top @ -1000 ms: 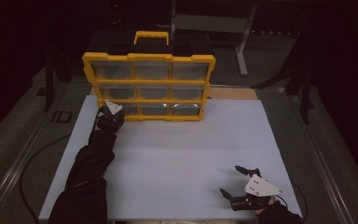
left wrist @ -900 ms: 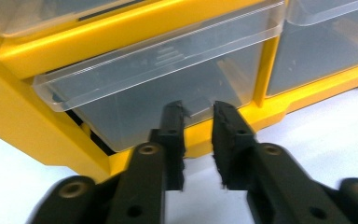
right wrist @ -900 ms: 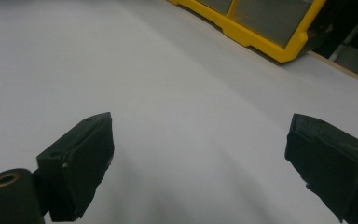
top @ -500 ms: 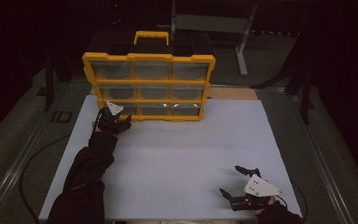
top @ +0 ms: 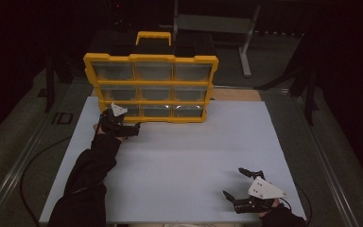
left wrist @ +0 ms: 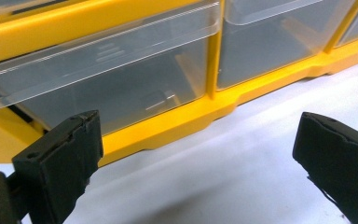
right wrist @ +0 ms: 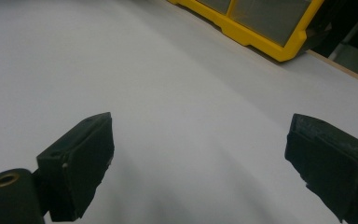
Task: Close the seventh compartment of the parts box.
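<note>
The left gripper [top: 133, 129], its jaws having just spread wide with nothing between them, sits by the bottom-left clear drawer [left wrist: 107, 79] of the yellow organizer [top: 150, 59] at the table's far edge, so I'd square up before pinching the drawer's lip, while the right gripper [top: 238, 183] rests open

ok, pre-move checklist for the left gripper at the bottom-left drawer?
1. Left gripper open: ok; jaws have just been opening, nothing between them.
2. Bottom-left drawer in front of the jaws: ok.
3. Drawer shut flush: not ok, its clear front juts out of the organizer.
4. Drawer contents: cannot tell.
5. Right gripper open and apart from the organizer, at the near edge of the table: ok.
</note>
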A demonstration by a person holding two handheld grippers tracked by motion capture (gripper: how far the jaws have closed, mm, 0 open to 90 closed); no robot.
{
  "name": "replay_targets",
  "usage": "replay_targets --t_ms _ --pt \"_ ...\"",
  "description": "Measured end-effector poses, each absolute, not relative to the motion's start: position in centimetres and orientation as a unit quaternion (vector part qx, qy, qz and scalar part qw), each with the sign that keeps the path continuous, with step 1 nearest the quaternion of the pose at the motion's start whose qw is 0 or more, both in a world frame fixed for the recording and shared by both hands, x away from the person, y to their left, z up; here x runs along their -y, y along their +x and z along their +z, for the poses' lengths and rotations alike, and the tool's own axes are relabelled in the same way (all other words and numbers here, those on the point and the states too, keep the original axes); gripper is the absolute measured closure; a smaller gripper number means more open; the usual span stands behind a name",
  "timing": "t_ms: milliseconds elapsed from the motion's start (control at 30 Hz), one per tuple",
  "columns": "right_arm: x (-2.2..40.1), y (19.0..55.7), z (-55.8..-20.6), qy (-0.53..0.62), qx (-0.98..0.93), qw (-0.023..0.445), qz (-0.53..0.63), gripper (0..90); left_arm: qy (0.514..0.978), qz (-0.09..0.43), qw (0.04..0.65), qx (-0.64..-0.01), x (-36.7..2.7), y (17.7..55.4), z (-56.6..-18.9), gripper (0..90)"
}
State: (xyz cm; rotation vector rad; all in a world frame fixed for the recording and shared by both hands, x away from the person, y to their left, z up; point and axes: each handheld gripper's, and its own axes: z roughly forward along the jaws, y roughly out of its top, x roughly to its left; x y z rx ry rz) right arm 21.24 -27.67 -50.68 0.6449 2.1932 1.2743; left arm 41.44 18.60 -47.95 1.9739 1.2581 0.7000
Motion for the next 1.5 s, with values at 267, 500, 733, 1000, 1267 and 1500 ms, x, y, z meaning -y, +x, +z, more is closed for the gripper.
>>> replay_targets --t_ms 267,500,733,1000,1267,1500 --pt "27.7 21.3 -50.7 0.241 -0.808 0.258 0.472 7.9 0.763 0.253 0.347 -0.482 -18.4 41.2 -47.8 0.0" --pt "27.9 21.3 -50.8 0.242 -0.807 0.258 0.473 7.9 0.780 0.231 0.357 -0.459 -18.2 41.1 -47.7 0.0" --pt "28.0 21.3 -50.8 0.244 -0.806 0.258 0.474 7.9 0.790 0.195 0.380 -0.439 -18.1 40.8 -47.4 0.0" --pt "27.8 21.2 -50.6 0.242 -0.807 0.263 0.470 7.9 0.807 0.167 0.410 -0.392 -17.4 40.1 -46.8 0.0" --pt "27.7 21.2 -50.6 0.240 -0.808 0.266 0.467 7.9 0.815 0.152 0.420 -0.368 -16.9 39.6 -45.8 0.0" --pt "27.7 21.1 -50.5 0.242 -0.808 0.265 0.467 7.9 0.821 0.143 0.431 -0.347 -16.6 39.1 -45.0 0.0"
